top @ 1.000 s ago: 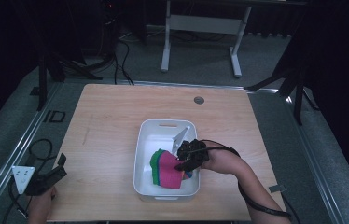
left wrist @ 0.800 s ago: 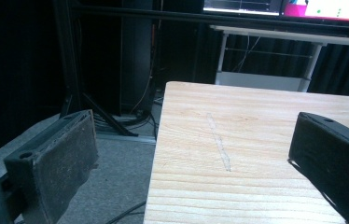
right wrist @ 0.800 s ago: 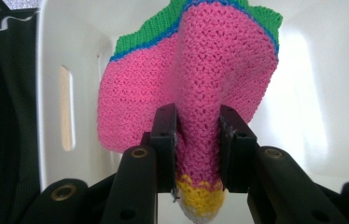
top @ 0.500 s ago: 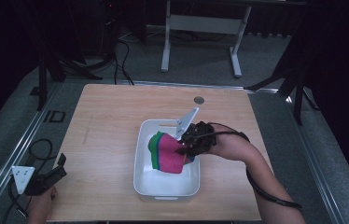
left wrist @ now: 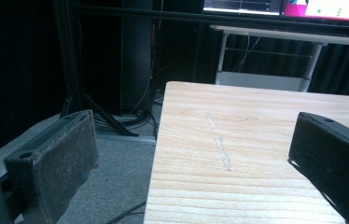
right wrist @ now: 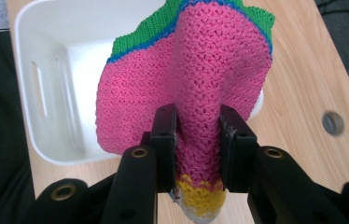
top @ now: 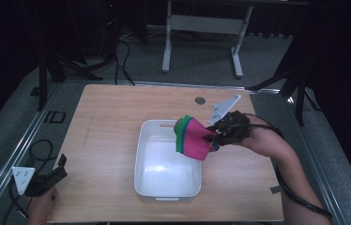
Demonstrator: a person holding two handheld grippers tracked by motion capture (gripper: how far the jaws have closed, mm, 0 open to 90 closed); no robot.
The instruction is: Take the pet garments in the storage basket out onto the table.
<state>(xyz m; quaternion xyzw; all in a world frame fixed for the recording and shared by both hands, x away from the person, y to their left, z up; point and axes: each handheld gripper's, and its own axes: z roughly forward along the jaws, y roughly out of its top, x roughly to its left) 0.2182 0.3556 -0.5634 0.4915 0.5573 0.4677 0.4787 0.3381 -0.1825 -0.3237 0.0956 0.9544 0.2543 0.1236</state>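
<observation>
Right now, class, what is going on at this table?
A person works with a hand-held gripper in each hand. The right hand-held gripper is shut on a knitted cloth, mostly pink with green and blue edging, and holds it in the air above the far right corner of a white tub on the wooden table. The left hand-held gripper sits open at the table's near left corner, holding nothing.

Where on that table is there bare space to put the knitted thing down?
Bare wood lies left of the white tub, toward the left gripper, and along the far edge by the small round hole. It is crowded right of the tub, where the right gripper holds the knitted cloth.
</observation>
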